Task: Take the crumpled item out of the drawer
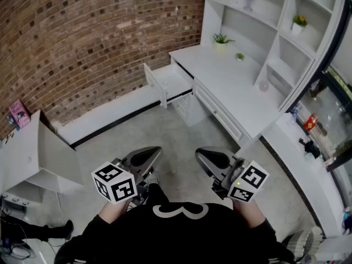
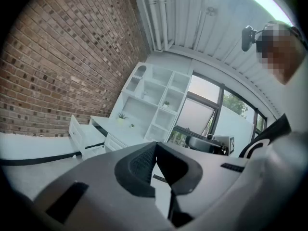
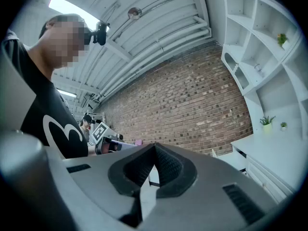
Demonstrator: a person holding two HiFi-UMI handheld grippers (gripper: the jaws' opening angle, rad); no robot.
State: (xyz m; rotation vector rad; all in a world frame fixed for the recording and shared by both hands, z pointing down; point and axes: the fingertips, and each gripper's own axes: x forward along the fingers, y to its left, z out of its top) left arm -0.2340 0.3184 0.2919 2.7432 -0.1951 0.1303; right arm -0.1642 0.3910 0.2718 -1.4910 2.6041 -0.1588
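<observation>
Jutting drawer [image 1: 168, 83], bare floor [image 1: 177, 139] around

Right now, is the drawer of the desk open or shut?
Open. The drawer stands pulled out from the desk, and the head view looks into its white inside. Too far to tell what lies in it.

Only a white 3-like mark shows, on the person's black shirt [image 1: 181, 236].
</observation>
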